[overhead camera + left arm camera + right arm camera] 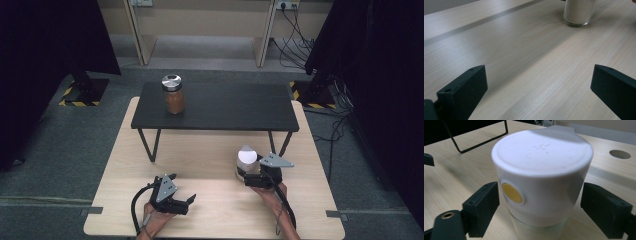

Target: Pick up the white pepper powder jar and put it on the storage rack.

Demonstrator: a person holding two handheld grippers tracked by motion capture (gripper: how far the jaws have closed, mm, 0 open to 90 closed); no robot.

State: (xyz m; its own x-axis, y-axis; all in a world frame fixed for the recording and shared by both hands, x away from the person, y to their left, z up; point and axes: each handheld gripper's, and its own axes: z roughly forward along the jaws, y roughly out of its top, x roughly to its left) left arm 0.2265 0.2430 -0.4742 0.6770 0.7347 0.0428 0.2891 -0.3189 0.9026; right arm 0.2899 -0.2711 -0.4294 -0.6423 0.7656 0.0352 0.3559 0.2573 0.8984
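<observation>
Two grippers over a light wooden tabletop [210, 150]. Right gripper [540, 203]: jaws spread, flanking the white-lidded jar [541, 177] on both sides, small gaps visible, not clamped. Jar stands upright near the black shelf's [215, 107] leg. Left gripper [536, 92]: jaws released, empty, jar well ahead.

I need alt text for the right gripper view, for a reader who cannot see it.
A white-lidded jar with a round yellow button on the lid's side stands between the right gripper's two open black jaws, close on both sides. It rests on a light wooden table.
</observation>
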